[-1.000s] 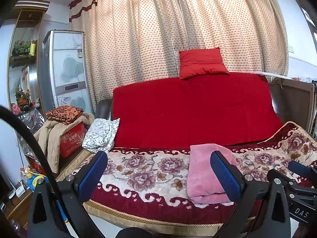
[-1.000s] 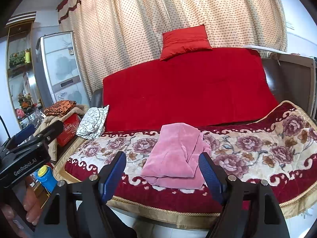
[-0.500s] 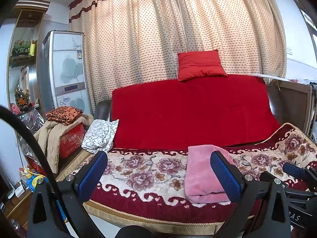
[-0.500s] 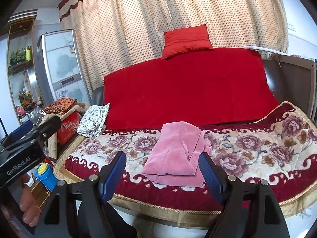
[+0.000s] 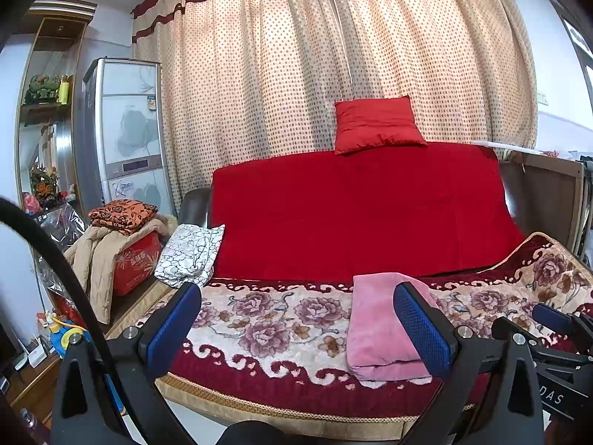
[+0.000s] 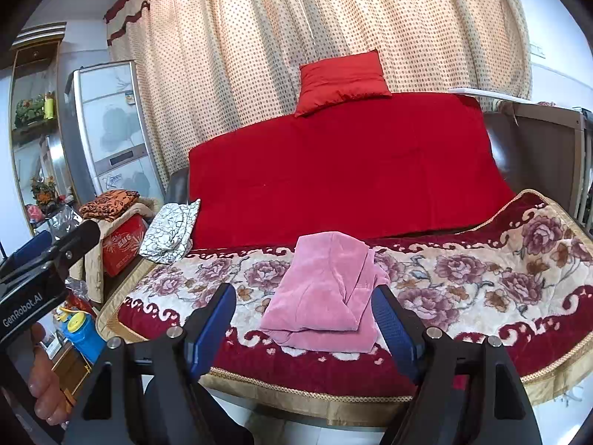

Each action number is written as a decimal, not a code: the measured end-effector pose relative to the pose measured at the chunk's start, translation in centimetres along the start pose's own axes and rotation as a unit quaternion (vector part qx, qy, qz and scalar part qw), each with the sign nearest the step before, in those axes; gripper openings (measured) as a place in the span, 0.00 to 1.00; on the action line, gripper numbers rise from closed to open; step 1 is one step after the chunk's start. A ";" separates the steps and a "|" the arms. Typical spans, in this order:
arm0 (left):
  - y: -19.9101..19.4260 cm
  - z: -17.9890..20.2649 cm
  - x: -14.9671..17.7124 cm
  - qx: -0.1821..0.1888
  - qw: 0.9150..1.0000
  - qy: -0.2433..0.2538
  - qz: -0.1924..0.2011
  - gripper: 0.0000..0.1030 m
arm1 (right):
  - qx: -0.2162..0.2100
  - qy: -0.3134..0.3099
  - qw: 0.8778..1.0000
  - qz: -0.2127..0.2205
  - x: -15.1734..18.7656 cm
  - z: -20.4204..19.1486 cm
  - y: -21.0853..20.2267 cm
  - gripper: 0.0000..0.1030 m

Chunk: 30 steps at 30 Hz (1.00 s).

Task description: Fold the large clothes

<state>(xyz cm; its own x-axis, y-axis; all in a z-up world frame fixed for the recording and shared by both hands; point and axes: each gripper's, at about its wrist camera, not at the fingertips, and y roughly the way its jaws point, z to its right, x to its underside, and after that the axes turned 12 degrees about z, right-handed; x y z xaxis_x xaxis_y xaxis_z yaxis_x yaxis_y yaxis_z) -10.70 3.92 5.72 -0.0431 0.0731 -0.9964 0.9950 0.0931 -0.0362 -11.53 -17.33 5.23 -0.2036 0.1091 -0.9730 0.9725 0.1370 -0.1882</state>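
Note:
A pink garment lies folded in a compact stack on the floral blanket of the sofa, near its front edge; it also shows in the left wrist view. My left gripper is open and empty, held off the sofa's front edge, left of the garment. My right gripper is open and empty, in front of the garment and apart from it. The right gripper's body shows at the lower right of the left wrist view, and the left gripper's body at the left of the right wrist view.
A red cover drapes the sofa back with a red cushion on top. A black-and-white cloth lies on the left armrest. A pile of clothes and a red box stand left of the sofa, before a cabinet.
Both grippers have drawn back slightly from the sofa and tilted up a little. The pink garment has not moved.

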 end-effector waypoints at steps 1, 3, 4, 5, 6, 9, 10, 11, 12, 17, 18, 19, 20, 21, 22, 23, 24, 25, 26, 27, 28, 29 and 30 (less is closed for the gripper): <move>0.0 0.0 0.0 0.000 1.000 0.001 0.000 1.00 | 0.000 0.001 1.000 0.000 0.0 0.0 0.0 0.77; 0.1 0.1 0.1 0.000 1.000 0.001 -0.002 1.00 | 0.001 0.001 1.000 0.001 0.0 -0.1 -0.1 0.77; 0.1 0.1 0.2 0.000 1.000 0.001 -0.003 1.00 | 0.002 0.000 1.000 0.001 0.1 -0.1 -0.1 0.77; 0.1 0.0 0.2 0.000 1.000 0.001 -0.004 1.00 | 0.002 0.000 1.000 0.000 0.1 -0.2 -0.1 0.77; 0.2 0.0 0.3 0.000 1.000 0.001 -0.005 1.00 | 0.003 0.000 1.000 -0.001 0.1 -0.2 -0.1 0.77; 0.3 -0.1 0.4 -0.001 1.000 0.002 -0.007 1.00 | 0.003 0.002 1.000 -0.003 0.2 -0.2 0.0 0.77; 0.3 -0.1 0.4 -0.002 1.000 0.002 -0.007 1.00 | 0.002 0.002 1.000 -0.003 0.2 -0.2 0.0 0.77; 0.3 -0.2 0.4 -0.003 1.000 0.001 -0.008 1.00 | 0.002 0.002 1.000 -0.003 0.2 -0.2 0.0 0.77; 0.3 -0.2 0.5 -0.003 1.000 0.001 -0.008 1.00 | 0.002 0.002 1.000 -0.003 0.2 -0.3 -0.1 0.77; 0.3 -0.6 0.6 -0.006 1.000 -0.003 -0.009 1.00 | -0.002 -0.001 1.000 -0.005 0.4 -0.5 0.1 0.77; 0.3 -0.6 0.6 -0.006 1.000 -0.003 -0.009 1.00 | -0.003 -0.001 1.000 -0.006 0.4 -0.6 0.1 0.77; 0.3 -0.7 0.6 -0.006 1.000 -0.003 -0.009 1.00 | -0.003 -0.002 1.000 -0.007 0.5 -0.7 0.2 0.77; 0.3 -0.7 0.7 -0.007 1.000 -0.004 -0.009 1.00 | -0.003 -0.002 1.000 -0.007 0.5 -0.7 0.1 0.77; 0.3 -0.7 0.7 -0.007 1.000 -0.004 -0.009 1.00 | -0.003 -0.003 1.000 -0.007 0.5 -0.8 0.1 0.77; 0.4 -0.7 0.7 -0.007 1.000 -0.004 -0.010 1.00 | -0.003 -0.003 1.000 -0.007 0.5 -0.8 0.1 0.77; 0.4 -0.7 0.7 -0.008 1.000 -0.004 -0.010 1.00 | -0.003 -0.003 1.000 -0.007 0.5 -0.8 0.1 0.77; 0.4 -0.7 0.7 -0.008 1.000 -0.004 -0.010 1.00 | -0.003 -0.003 1.000 -0.007 0.5 -0.8 0.1 0.77; 0.3 -0.7 0.7 -0.008 1.000 -0.004 -0.010 1.00 | -0.003 -0.004 1.000 -0.007 0.5 -0.8 0.1 0.77; 0.3 -0.7 0.7 -0.007 1.000 -0.004 -0.010 1.00 | -0.003 -0.003 1.000 -0.007 0.5 -0.8 0.1 0.77; 0.3 -0.7 0.7 -0.007 1.000 -0.004 -0.010 1.00 | -0.003 -0.003 1.000 -0.007 0.5 -0.8 0.1 0.77; 0.3 -0.7 0.8 -0.007 1.000 -0.003 -0.010 1.00 | -0.003 -0.002 1.000 -0.007 0.5 -0.8 0.1 0.77; 0.3 -0.7 0.8 -0.007 1.000 -0.003 -0.009 1.00 | -0.004 -0.001 1.000 -0.007 0.5 -0.8 0.2 0.77; 0.3 -0.7 0.8 -0.007 1.000 -0.003 -0.010 1.00 | -0.003 -0.001 1.000 -0.006 0.5 -0.8 0.1 0.77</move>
<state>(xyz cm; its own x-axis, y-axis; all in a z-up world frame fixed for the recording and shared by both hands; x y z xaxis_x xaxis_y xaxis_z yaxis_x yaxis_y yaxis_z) -10.45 4.71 4.98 -0.0616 0.0650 -0.9960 0.9926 0.1086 -0.0543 -11.61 -16.50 4.85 -0.2158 0.1060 -0.9707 0.9691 0.1449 -0.1996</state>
